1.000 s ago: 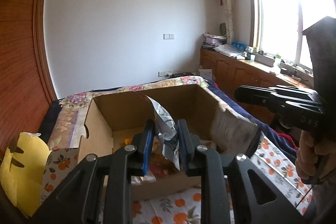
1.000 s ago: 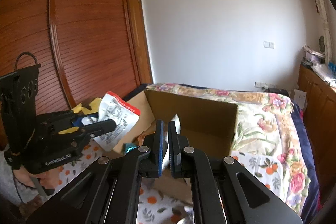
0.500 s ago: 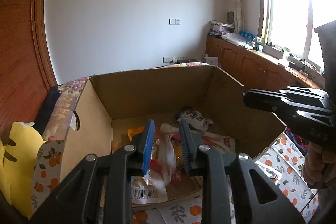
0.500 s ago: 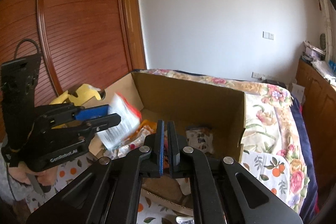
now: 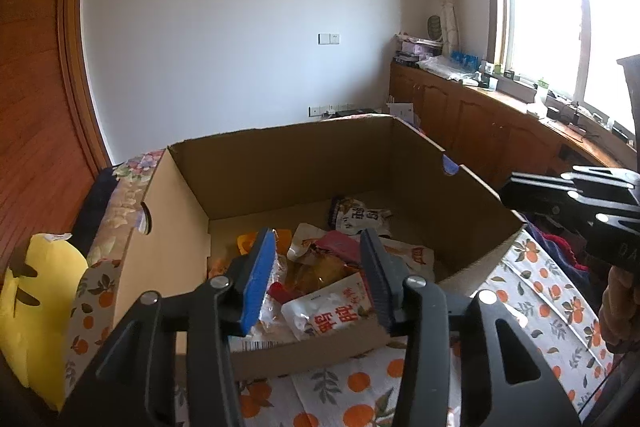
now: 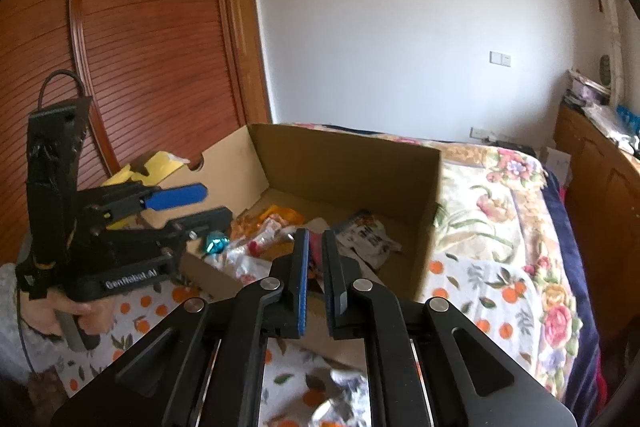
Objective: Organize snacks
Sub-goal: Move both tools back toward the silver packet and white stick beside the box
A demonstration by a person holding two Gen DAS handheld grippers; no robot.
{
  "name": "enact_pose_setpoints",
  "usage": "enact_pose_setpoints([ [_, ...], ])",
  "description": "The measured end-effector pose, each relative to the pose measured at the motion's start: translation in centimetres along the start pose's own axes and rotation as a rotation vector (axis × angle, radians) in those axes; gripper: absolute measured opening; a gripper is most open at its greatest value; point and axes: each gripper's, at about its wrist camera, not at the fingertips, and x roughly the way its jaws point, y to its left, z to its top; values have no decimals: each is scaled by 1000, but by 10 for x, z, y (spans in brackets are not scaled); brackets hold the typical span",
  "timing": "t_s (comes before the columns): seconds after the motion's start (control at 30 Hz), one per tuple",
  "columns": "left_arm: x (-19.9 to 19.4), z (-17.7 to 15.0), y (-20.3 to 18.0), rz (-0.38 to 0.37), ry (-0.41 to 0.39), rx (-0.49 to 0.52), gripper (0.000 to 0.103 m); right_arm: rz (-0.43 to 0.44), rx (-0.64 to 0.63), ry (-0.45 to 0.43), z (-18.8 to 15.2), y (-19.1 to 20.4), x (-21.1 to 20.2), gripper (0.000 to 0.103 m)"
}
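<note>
An open cardboard box [image 5: 280, 167] stands on the bed with several snack packets inside. My left gripper [image 5: 316, 267] hovers over the box's near edge, its jaws opening and nothing pressed between them. A white packet with red characters [image 5: 332, 311] lies loose in the box just below it. A dark-and-white packet [image 5: 360, 215] rests farther back. In the right wrist view the box [image 6: 344, 163] lies ahead, and my right gripper [image 6: 316, 255] is shut and empty above its near wall. There the left gripper [image 6: 212, 205] stands to the left, a hand on its grip.
A yellow cushion [image 5: 36, 279] leans beside the box's left wall. The bedcover with orange prints [image 5: 540, 291] spreads around the box, and a crumpled wrapper [image 6: 340, 387] lies on it near me. A wooden wardrobe [image 6: 140, 47] is at left, low cabinets [image 5: 480, 115] under the window.
Both grippers have sunk toward the box. The left gripper, shut on a white packet a second ago, has opened, and the packet now lies in the box. The right stayed shut.
</note>
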Motion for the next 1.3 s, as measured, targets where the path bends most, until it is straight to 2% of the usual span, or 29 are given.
enact_pose_setpoints([
  [0.27,-38,-16,-6,-12,-24,-8,47,-49,57,32,-30,-12,-35,7],
  [0.33,-46,-22,-7,-4,-39,-9,50,-56,68,48,-40,-14,-39,14],
  [0.4,-52,-29,-7,-7,-43,-10,50,-76,77,71,-51,-16,-39,28],
  [0.47,-55,-36,-8,-14,-39,-12,50,-80,87,98,-62,-18,-35,31],
  [0.57,-57,-46,-8,-18,-27,-7,50,-87,93,138,-76,-16,-26,44],
  [0.83,-57,-72,-6,-11,-6,-16,53,-88,113,222,-96,-13,8,67],
  [0.93,-52,-83,-5,13,10,-13,57,-101,114,249,-100,-14,20,68],
  [1.3,-37,-113,-16,-27,85,-17,63,-133,135,324,-112,-27,49,72],
])
